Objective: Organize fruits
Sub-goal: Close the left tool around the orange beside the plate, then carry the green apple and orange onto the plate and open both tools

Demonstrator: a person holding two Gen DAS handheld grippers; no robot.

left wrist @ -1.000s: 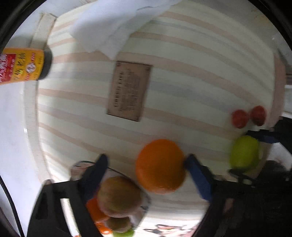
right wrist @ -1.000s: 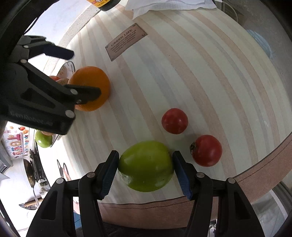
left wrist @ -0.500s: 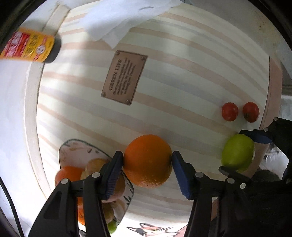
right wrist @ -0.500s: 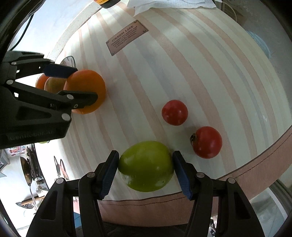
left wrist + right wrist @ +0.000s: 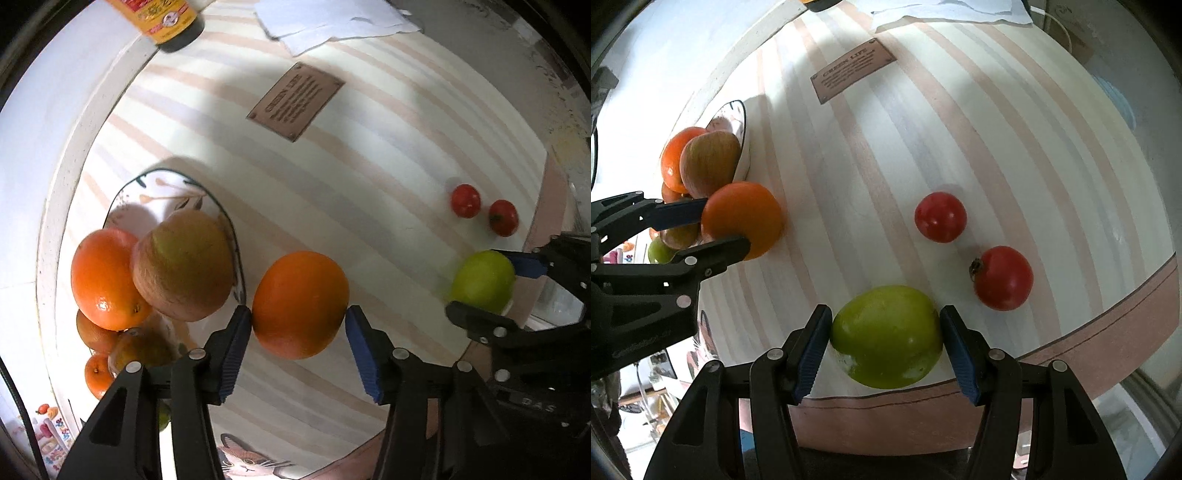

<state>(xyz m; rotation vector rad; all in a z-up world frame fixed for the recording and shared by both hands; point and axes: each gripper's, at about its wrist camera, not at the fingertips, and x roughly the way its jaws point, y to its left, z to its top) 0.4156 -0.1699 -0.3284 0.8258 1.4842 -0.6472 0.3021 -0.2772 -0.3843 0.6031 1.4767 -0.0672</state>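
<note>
My left gripper point(image 5: 299, 332) is shut on an orange point(image 5: 300, 304), held just right of a fruit plate point(image 5: 162, 188). The plate holds an orange point(image 5: 103, 277), a brownish apple point(image 5: 183, 264) and several more fruits. My right gripper point(image 5: 884, 339) is shut on a green apple point(image 5: 886, 336) near the striped table's front edge. Two red tomatoes point(image 5: 940, 216) point(image 5: 1004, 277) lie on the table beyond the green apple. In the right wrist view the left gripper point(image 5: 713, 229) with its orange point(image 5: 744, 219) sits at the left beside the plate point(image 5: 743, 155).
A brown label plaque point(image 5: 295, 101) is fixed mid-table. A white cloth point(image 5: 332, 22) lies at the far edge. A sauce bottle point(image 5: 166, 18) lies on the white ledge at far left. A cat-print mat point(image 5: 243, 458) sits at the near edge.
My left gripper has swung with the orange, so the fruit plate now shows fully at its left. The right gripper still holds the green apple in about the same spot.
</note>
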